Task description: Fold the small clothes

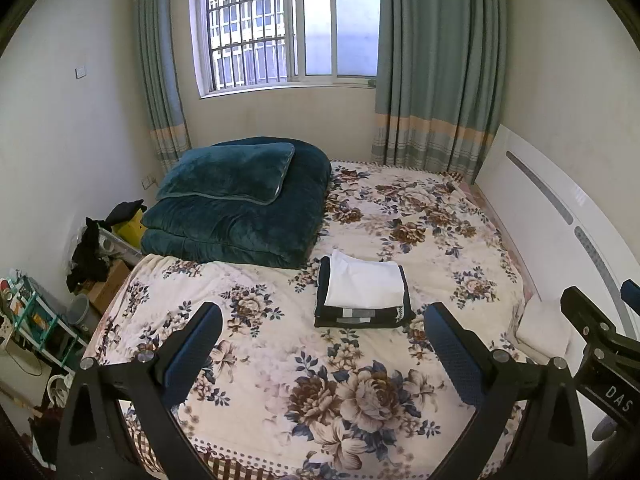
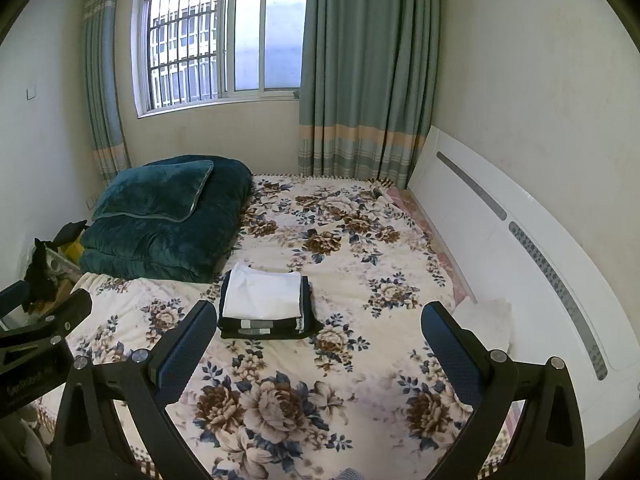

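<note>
The left hand-held gripper (image 1: 322,326) and right hand-held gripper (image 2: 318,324) hover spread wide, gripping nothing, above the near bed (image 1: 420,220). Far left lies a teal quilt (image 1: 236,216); mid-bed sit the folded clothes (image 1: 362,294), white atop dark.

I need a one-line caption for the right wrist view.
Open right gripper above floral bed, facing folded white garment stacked on dark clothes.

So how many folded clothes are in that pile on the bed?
2 that I can tell: a white one on top and a dark striped one under it, mid-bed. The dark layer may hide more folds.
</note>
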A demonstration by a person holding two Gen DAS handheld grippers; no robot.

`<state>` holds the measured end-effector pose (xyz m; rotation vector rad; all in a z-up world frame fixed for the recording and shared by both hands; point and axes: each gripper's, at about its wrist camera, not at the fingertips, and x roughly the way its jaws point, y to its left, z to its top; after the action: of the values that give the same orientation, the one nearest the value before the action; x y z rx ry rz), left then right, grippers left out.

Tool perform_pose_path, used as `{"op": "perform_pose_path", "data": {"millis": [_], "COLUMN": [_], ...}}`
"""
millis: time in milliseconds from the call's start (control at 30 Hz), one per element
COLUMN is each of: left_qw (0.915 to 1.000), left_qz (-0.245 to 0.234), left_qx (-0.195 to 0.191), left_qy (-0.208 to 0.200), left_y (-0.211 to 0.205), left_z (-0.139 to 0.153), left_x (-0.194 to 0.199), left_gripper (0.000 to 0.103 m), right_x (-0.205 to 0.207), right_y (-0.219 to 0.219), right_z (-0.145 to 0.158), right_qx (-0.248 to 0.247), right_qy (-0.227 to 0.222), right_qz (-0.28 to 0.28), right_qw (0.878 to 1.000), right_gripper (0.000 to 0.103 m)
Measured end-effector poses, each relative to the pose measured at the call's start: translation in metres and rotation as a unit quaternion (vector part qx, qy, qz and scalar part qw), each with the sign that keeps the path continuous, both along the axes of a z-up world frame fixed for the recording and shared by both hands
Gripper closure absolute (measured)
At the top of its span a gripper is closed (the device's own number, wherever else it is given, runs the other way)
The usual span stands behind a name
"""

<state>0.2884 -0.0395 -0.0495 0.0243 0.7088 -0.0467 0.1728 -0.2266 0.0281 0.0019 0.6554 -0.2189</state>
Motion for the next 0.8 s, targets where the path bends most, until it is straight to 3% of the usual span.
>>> {"op": "perform_pose_path", "data": {"millis": [800], "left_qw": [0.9997], "left_qz": [0.004], "left_qx": [0.010], "left_qy": [-0.020], "left_y": [0.0102], "left_z": [0.0088], "left_x": [-0.0059], "left_gripper": [0.000], "right_x": [0.0014], "right_y": [0.0058], "right_z": [0.0022], "right_qx": [0.012], "right_qy": [-0.001], "right_qz": [0.004], "right_qw": [1.000], "right_gripper": [0.000]}}
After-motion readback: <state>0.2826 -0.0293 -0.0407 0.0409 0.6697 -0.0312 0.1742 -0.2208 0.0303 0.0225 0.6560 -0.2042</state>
